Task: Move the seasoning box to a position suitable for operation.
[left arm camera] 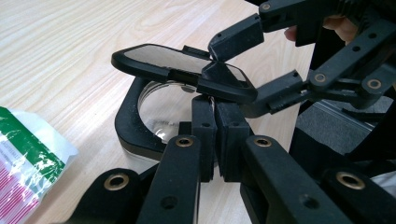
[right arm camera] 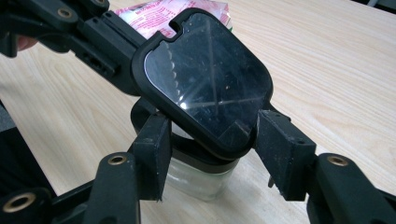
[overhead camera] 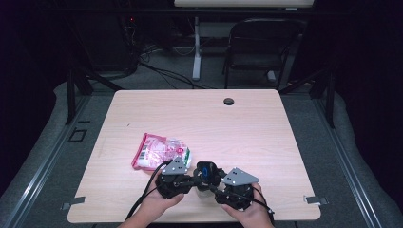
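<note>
Near the table's [overhead camera: 285,142] front edge, left jaws clamped on the black-lidded container [right arm camera: 205,98], right jaws wide around its lid.

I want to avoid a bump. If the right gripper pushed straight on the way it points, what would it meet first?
Probably the folding magnifier's black cover, which sits between the right gripper's open jaws; the left gripper lies just beyond.
</note>
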Demonstrator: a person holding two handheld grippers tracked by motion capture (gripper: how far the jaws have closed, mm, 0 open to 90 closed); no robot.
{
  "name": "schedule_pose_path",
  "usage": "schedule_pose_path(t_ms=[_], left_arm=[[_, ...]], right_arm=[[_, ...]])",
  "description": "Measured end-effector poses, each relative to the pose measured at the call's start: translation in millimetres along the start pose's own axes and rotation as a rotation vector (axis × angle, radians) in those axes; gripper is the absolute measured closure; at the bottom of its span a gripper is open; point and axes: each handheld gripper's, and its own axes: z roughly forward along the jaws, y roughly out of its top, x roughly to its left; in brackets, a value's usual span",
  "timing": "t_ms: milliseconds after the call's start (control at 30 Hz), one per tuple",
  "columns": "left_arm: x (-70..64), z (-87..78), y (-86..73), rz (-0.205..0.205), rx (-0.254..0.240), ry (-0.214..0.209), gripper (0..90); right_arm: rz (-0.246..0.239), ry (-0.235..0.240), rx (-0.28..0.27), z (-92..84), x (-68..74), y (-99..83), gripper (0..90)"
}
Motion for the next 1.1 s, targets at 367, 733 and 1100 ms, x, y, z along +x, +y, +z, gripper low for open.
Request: schedule_pose_path(t_ms=[367,733,1100], left_arm=[[2.5,3.9,-9.1,0.001,0.029,0.014,84.9],[1.8,4.0,-11.2,0.017,0.015,0.023,86.0],[0.7,4.0,-11.9,0.021,0.012,0.021,86.2]], right_arm=[[0.012,0.007,-0.01,-0.6,-2.6,-1.9,48.8],[0.032,0.011,-0.035,-4.9,-5.2,-1.4,52.2],[0.078,0.014,-0.061,-12.2,-12.0,-3.2,62.1]])
